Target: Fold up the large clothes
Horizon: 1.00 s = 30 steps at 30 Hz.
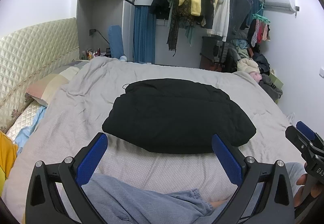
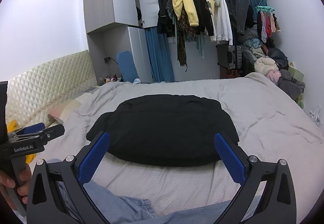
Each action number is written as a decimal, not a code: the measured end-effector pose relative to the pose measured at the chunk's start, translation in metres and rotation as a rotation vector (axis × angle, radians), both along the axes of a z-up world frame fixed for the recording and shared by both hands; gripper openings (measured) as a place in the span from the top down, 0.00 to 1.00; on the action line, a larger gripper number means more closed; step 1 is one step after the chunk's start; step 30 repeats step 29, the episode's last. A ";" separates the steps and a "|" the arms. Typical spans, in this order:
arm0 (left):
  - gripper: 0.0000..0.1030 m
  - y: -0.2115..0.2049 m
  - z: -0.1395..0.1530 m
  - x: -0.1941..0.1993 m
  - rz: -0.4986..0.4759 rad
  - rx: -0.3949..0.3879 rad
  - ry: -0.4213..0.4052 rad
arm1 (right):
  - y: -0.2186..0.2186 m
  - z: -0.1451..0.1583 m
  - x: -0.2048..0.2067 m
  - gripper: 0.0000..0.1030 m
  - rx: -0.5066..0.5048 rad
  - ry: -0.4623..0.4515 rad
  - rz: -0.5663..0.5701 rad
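A black garment [image 1: 174, 114] lies folded into a thick bundle in the middle of the grey bed cover [image 1: 81, 102]; it also shows in the right wrist view [image 2: 164, 130]. My left gripper [image 1: 160, 143] is open and empty, held above the bed just short of the bundle's near edge. My right gripper [image 2: 162, 143] is open and empty, also just short of the near edge. The right gripper shows at the right edge of the left wrist view [image 1: 303, 139], and the left gripper at the left edge of the right wrist view [image 2: 36, 132].
My legs in light blue trousers [image 1: 141, 199] lie on the bed under the grippers. A quilted headboard [image 1: 30, 51] and pillows [image 1: 50, 86] are at the left. A rack of hanging clothes [image 1: 198, 1] and a clothes pile [image 1: 255, 66] stand beyond the bed.
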<state>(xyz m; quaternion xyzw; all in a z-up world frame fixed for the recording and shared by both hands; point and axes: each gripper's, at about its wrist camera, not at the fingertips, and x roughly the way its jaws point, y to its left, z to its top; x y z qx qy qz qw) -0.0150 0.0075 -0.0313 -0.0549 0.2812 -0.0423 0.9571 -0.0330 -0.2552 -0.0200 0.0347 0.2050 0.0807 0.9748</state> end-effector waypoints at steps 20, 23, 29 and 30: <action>0.00 0.001 0.002 -0.001 0.007 -0.001 -0.006 | -0.001 0.002 -0.002 0.00 0.006 -0.006 0.004; 0.00 0.001 0.002 -0.001 0.008 -0.001 -0.006 | -0.002 0.002 -0.004 0.00 0.007 -0.004 0.002; 0.00 0.001 0.002 -0.001 0.010 0.000 -0.006 | -0.005 0.002 -0.004 0.00 0.006 0.000 -0.009; 0.00 0.001 0.002 -0.001 0.010 0.000 -0.006 | -0.005 0.002 -0.004 0.00 0.006 0.000 -0.009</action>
